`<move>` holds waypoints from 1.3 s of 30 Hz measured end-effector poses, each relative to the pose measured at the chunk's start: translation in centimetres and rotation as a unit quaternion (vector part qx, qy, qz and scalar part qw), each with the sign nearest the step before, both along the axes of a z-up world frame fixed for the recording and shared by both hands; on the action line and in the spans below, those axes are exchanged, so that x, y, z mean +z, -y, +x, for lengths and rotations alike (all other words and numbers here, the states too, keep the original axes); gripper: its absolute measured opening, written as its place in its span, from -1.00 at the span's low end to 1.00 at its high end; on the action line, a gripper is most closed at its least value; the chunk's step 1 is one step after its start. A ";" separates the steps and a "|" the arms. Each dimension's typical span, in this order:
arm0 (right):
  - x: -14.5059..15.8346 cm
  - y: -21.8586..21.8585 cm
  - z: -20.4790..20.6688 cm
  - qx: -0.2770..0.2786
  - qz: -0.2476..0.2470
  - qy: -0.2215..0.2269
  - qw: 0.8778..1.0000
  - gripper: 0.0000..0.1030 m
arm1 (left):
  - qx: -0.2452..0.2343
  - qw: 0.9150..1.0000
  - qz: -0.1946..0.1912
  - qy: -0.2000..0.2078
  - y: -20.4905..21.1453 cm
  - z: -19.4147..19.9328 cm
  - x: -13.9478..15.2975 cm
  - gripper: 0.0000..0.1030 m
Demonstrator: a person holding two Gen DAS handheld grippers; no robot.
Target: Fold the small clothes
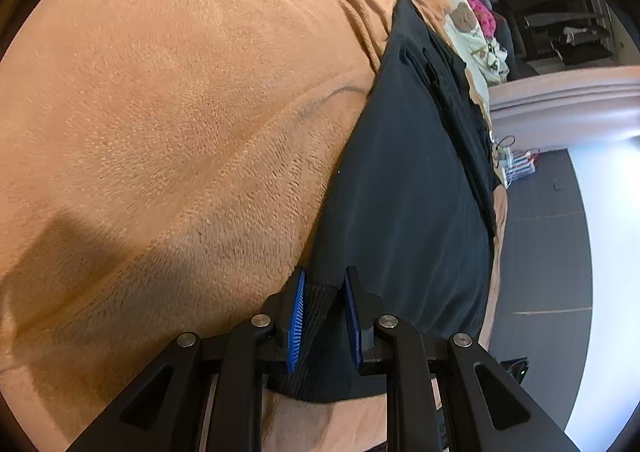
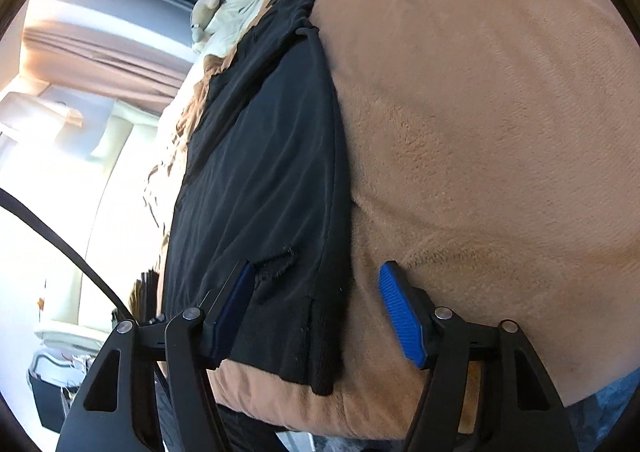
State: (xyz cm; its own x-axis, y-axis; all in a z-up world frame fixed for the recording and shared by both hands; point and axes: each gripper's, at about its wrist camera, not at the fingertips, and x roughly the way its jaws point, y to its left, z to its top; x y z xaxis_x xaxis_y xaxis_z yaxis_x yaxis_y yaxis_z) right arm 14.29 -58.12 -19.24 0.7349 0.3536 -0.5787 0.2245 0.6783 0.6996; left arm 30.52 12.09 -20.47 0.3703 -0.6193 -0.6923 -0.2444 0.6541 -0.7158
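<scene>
On the blanket's [image 1: 160,112] near edge lies the dark garment [image 1: 400,172]. Left gripper [image 1: 323,316] clamped on its ribbed hem corner; right gripper [image 2: 320,308] apart, straddling the other corner. Grasp step: next, right must close, then both lift and fold.

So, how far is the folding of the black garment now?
Early. Done: the black garment lies lengthwise on the brown blanket. In hand: the left tool pinches its ribbed hem, while the right tool, open, straddles the other corner without gripping. Left: grip there, then make the fold.
</scene>
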 end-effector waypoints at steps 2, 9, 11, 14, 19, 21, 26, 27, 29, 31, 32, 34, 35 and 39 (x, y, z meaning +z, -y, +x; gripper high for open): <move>-0.4 -0.2 0.4 0.003 0.010 0.002 1.000 0.05 | 0.010 1.000 -0.003 0.004 0.0 0.2 -0.1 -0.61; -1.3 -1.4 1.1 0.004 0.027 0.002 1.000 -0.05 | 0.043 0.999 -0.026 0.012 -0.1 0.4 -0.4 -0.61; -1.4 -1.6 0.7 0.001 0.032 0.009 0.999 -0.10 | 0.035 0.999 -0.041 0.008 -0.1 0.1 -0.5 -0.61; -2.3 -1.1 -0.4 -0.007 0.069 0.032 0.997 -0.15 | 0.024 0.999 -0.047 0.006 0.2 -0.1 -0.4 -0.61; -3.0 -1.5 -0.7 -0.011 0.065 0.035 0.997 -0.15 | 0.026 0.998 -0.052 0.003 0.4 0.3 -0.5 -0.61; -2.9 -1.9 -0.2 -0.010 0.060 0.032 0.998 -0.15 | 0.024 0.999 -0.048 0.003 0.7 0.7 -0.5 -0.61; -2.7 -2.9 0.9 -0.026 0.047 0.020 0.998 -0.36 | 0.021 0.999 -0.030 0.000 1.2 1.5 -0.5 -0.69; -2.6 -3.0 1.0 -0.029 0.045 0.014 0.998 -0.45 | 0.019 1.000 -0.018 0.000 1.3 1.6 -0.3 -0.72; -2.7 -3.0 1.0 -0.036 0.043 0.001 0.998 -0.80 | 0.019 1.000 -0.007 0.004 1.5 1.4 0.0 -0.75; -2.3 -3.0 0.5 -0.037 0.047 0.003 0.998 -0.83 | 0.019 1.000 0.003 0.010 1.5 1.2 0.5 -0.76; -2.0 -3.1 0.2 -0.039 0.044 0.007 0.998 -0.84 | 0.020 1.000 0.006 0.012 1.5 1.1 0.7 -0.77; -1.2 -3.1 -0.5 -0.043 0.035 0.015 0.998 -0.85 | 0.024 1.000 0.005 0.018 1.3 0.8 1.2 -0.77; -0.8 -3.1 -0.8 -0.052 0.028 0.015 0.998 -0.86 | 0.025 0.999 0.003 0.022 1.3 0.7 1.3 -0.78; 0.8 -3.3 -2.5 -0.078 0.024 0.022 0.996 -0.87 | 0.025 0.999 0.007 0.029 1.5 0.0 2.5 -0.79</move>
State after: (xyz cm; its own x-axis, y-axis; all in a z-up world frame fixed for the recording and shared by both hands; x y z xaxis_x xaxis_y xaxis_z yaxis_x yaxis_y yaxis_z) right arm 11.79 -54.78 -18.48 0.8075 0.2592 -0.5299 0.2934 0.6029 0.7419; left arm 30.53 10.54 -17.93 0.4404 -0.5896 -0.6771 -0.2359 0.6516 -0.7209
